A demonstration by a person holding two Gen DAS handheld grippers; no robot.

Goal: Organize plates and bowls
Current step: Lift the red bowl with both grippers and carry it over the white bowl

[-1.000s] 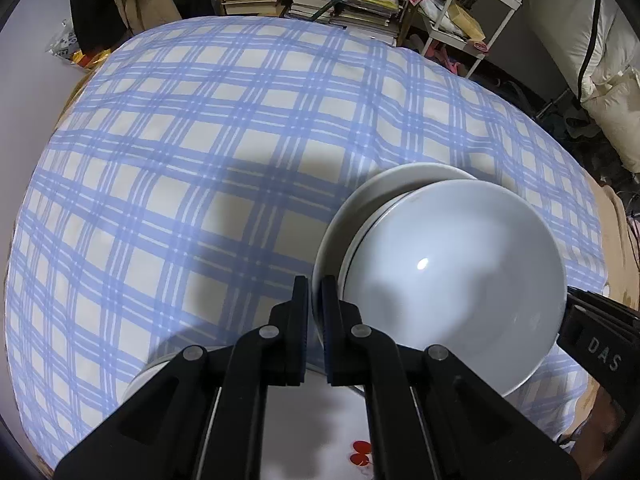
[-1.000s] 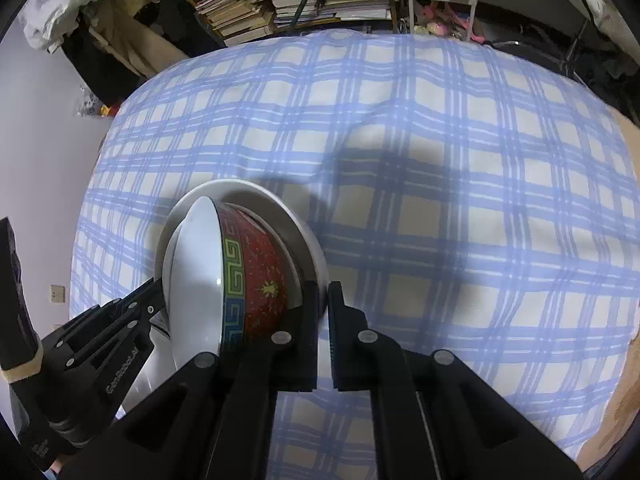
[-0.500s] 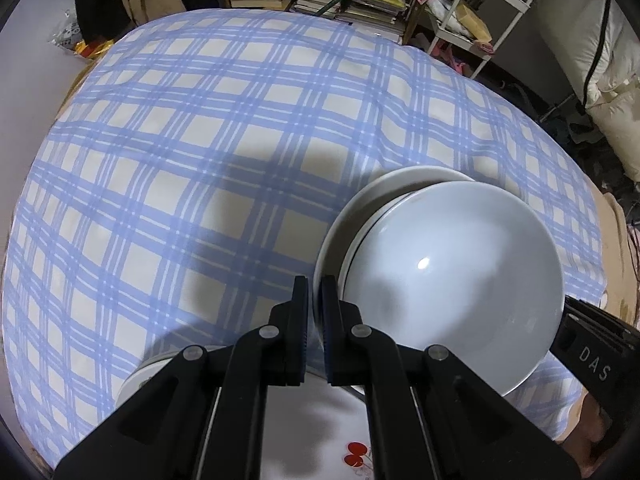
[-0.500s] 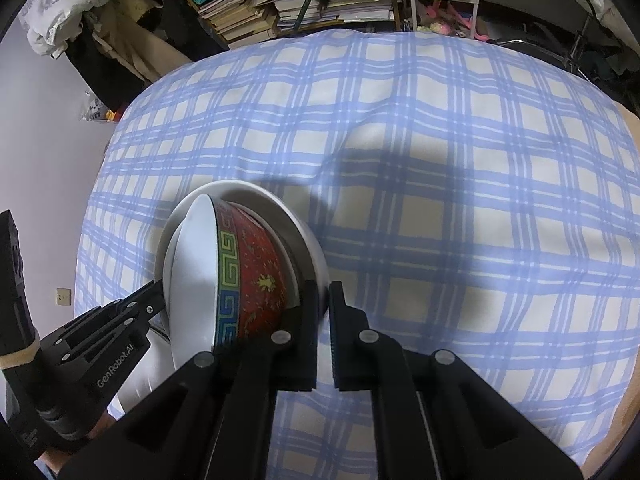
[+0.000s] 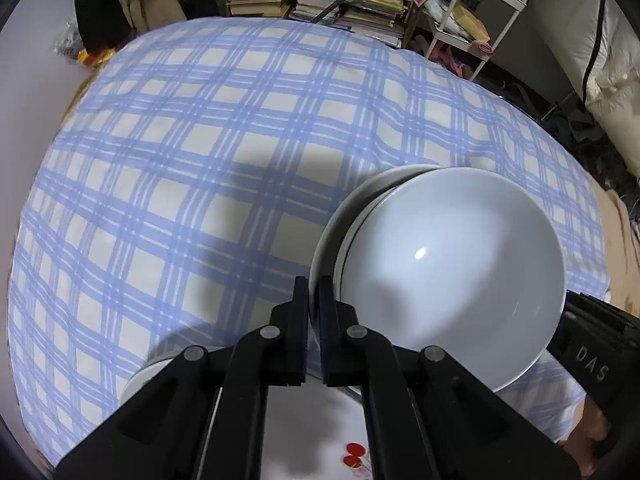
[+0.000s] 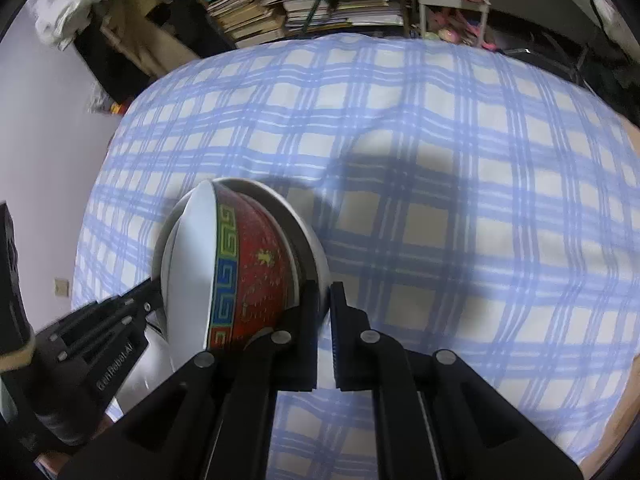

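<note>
Nothing moved | plate [image 5: 340,216] rim clamped between both grippers' jaws

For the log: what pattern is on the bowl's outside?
Red, with a multicoloured key-pattern band at the rim; bowl, right wrist view.

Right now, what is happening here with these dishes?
A person is holding a stack of dishes above the checked cloth with two handheld grippers. The left gripper and the right gripper each pinch the rim of a white plate from opposite sides. On the plate rests a bowl, white inside and red outside, and the stack is tilted. Another plate with a red mark lies below the left gripper.
</note>
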